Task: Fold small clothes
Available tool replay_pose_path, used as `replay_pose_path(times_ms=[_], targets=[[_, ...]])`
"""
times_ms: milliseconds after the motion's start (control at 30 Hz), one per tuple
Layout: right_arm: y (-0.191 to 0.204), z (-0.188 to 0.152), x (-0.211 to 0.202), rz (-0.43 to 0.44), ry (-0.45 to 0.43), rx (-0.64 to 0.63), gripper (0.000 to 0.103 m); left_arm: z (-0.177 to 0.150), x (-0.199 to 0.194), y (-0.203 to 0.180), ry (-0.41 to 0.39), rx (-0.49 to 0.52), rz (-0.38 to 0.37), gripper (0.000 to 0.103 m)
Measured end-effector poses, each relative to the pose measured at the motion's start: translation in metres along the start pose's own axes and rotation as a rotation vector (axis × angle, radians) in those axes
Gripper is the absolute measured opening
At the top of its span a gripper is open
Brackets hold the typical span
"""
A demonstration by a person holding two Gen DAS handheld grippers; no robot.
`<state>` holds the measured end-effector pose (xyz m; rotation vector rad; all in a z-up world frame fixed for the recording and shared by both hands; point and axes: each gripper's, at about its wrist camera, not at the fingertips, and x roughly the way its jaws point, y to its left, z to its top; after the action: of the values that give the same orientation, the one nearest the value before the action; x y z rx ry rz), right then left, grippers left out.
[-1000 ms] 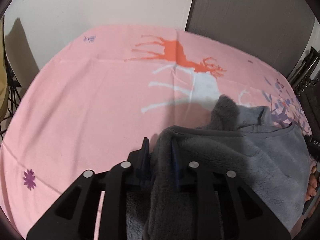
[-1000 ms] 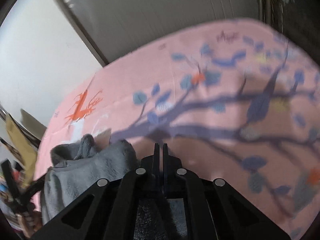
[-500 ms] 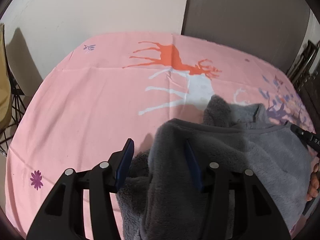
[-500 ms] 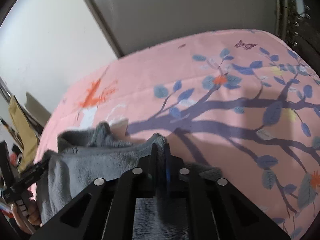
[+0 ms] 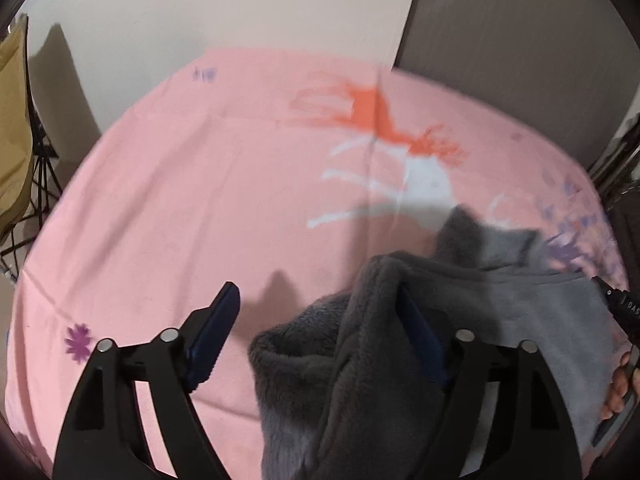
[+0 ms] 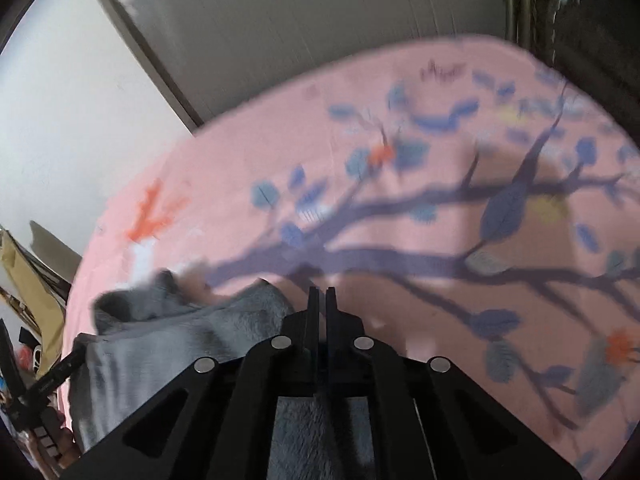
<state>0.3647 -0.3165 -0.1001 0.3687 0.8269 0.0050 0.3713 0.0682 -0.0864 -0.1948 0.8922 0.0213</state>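
A pink sheet (image 5: 168,208) printed with an orange and white deer (image 5: 384,128) covers the whole surface, and a pale wall meets a grey panel (image 5: 520,28) behind it; on the right wrist view the same sheet shows a dark branch with blue leaves (image 6: 400,256). The grey fleece garment (image 5: 532,304) lies bunched on the near part of the sheet, between the two tools — its long axis runs roughly side to side, with a loose tip (image 5: 460,224) sticking up toward the white deer. The left gripper (image 5: 316,320) stands wide open, its blue-padded fingers (image 5: 216,328) spread, and a thick fold of fleece hangs draped over the right-hand finger, not pinched. The right gripper (image 6: 319,300) is clenched, its two fingers almost together with fleece gathered at their base — gripping the garment's edge, as far as I can see. At the frame edge, fingers of a hand (image 5: 618,384) hold the other tool's handle.
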Motion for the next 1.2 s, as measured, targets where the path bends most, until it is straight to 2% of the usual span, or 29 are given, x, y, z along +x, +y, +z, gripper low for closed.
replay_pose_path(times_ms=[33, 100, 133, 167, 200, 267, 300, 367, 433, 533, 600, 633, 700, 767, 833, 933, 1033, 1133, 1200], targets=[[0.01, -0.003, -0.018, -0.003, -0.052, -0.042, 0.007, 0.0, -0.01, -0.001, -0.027, 0.0, -0.006, 0.076], [0.031, -0.012, -0.035, 0.022, -0.08, -0.121, 0.009, -0.003, -0.032, -0.01, -0.081, 0.003, -0.057, 0.077], [0.043, -0.019, -0.039, 0.036, -0.076, -0.162, 0.016, -0.005, -0.037, -0.017, -0.086, 0.016, -0.085, 0.078], [0.058, -0.028, -0.04, 0.044, -0.061, -0.215, 0.03, -0.008, -0.037, -0.03, -0.075, 0.046, -0.107, 0.078], [0.071, -0.037, -0.038, 0.043, -0.048, -0.256, 0.036, -0.012, -0.034, -0.044, -0.058, 0.082, -0.117, 0.079], [0.095, -0.052, -0.024, 0.02, -0.027, -0.337, 0.037, -0.023, -0.019, -0.069, -0.023, 0.168, -0.094, 0.08], [0.104, -0.059, -0.011, -0.018, 0.001, -0.373, 0.037, -0.029, -0.008, -0.078, -0.004, 0.203, -0.07, 0.08], [0.103, -0.065, 0.01, -0.056, 0.06, -0.402, 0.04, -0.041, 0.019, -0.085, 0.065, 0.23, -0.012, 0.083], [0.102, -0.066, 0.007, -0.052, 0.048, -0.405, 0.04, -0.046, 0.016, -0.086, 0.031, 0.238, 0.001, 0.082], [0.096, -0.067, -0.024, -0.009, 0.001, -0.375, 0.04, -0.054, -0.01, -0.084, 0.003, 0.236, -0.016, 0.082], [0.095, -0.081, -0.05, -0.001, -0.04, -0.383, 0.042, -0.066, -0.031, -0.082, -0.031, 0.226, -0.065, 0.086], [0.095, -0.094, -0.062, 0.02, -0.042, -0.376, 0.044, -0.074, -0.039, -0.08, -0.037, 0.217, -0.084, 0.09], [0.094, -0.11, -0.071, 0.042, -0.025, -0.363, 0.044, -0.098, -0.046, -0.08, -0.027, 0.215, -0.102, 0.091], [0.094, -0.133, -0.071, 0.032, 0.015, -0.367, 0.047, -0.117, -0.043, -0.083, -0.032, 0.243, -0.053, 0.093], [0.094, -0.147, -0.067, 0.0, 0.001, -0.392, 0.048, -0.127, -0.044, -0.084, -0.06, 0.262, -0.022, 0.093], [0.094, -0.144, -0.073, 0.007, 0.011, -0.371, 0.048, -0.129, -0.055, -0.083, -0.048, 0.228, -0.017, 0.093], [0.085, -0.143, -0.091, 0.044, 0.004, -0.327, 0.048, -0.132, -0.075, -0.073, -0.079, 0.181, -0.071, 0.093], [0.067, -0.149, -0.099, 0.001, -0.019, -0.294, 0.051, -0.141, -0.075, -0.065, -0.084, 0.186, -0.015, 0.093], [0.052, -0.152, -0.091, 0.013, 0.021, -0.252, 0.052, -0.146, -0.064, -0.061, -0.05, 0.183, -0.005, 0.095]])
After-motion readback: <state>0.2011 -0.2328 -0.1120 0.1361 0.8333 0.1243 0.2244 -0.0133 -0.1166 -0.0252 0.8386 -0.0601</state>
